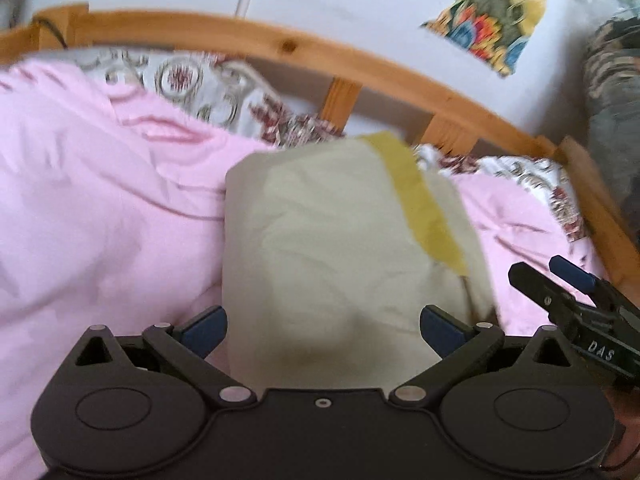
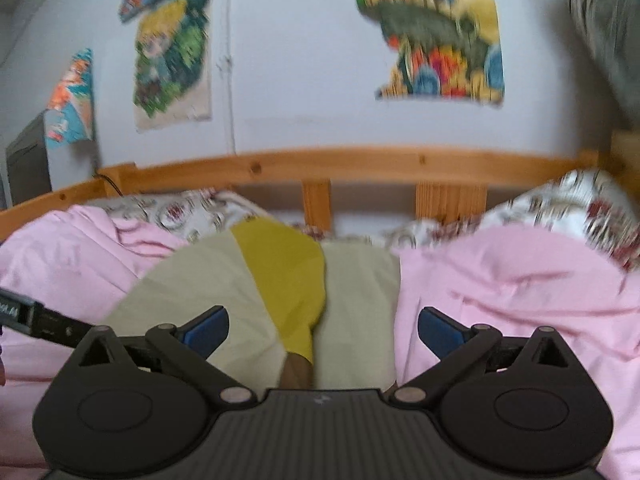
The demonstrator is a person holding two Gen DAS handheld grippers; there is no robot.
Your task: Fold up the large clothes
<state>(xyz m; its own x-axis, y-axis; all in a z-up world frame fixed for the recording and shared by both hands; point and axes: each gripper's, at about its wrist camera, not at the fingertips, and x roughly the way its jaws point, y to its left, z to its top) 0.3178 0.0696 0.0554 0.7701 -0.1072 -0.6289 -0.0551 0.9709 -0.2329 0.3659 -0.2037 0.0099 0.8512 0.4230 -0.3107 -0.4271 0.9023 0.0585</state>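
Note:
A folded beige garment (image 1: 332,248) with a mustard-yellow band (image 1: 420,196) lies on a pink bedcover (image 1: 100,200). My left gripper (image 1: 324,330) hangs above its near end, jaws wide apart, blue pads clear of the cloth. At the right edge of the left wrist view the right gripper's fingers (image 1: 560,280) stick in over the pink cover. In the right wrist view the same garment (image 2: 352,312) with its yellow panel (image 2: 288,276) lies ahead of my right gripper (image 2: 323,330), which stands open and holds nothing. Both views are blurred.
A wooden bed rail (image 1: 288,46) with slats runs behind the bedding. A floral sheet (image 1: 208,84) shows beyond the pink cover (image 2: 520,288). Colourful pictures (image 2: 436,36) hang on the white wall. A dark box (image 2: 28,160) stands at the far left.

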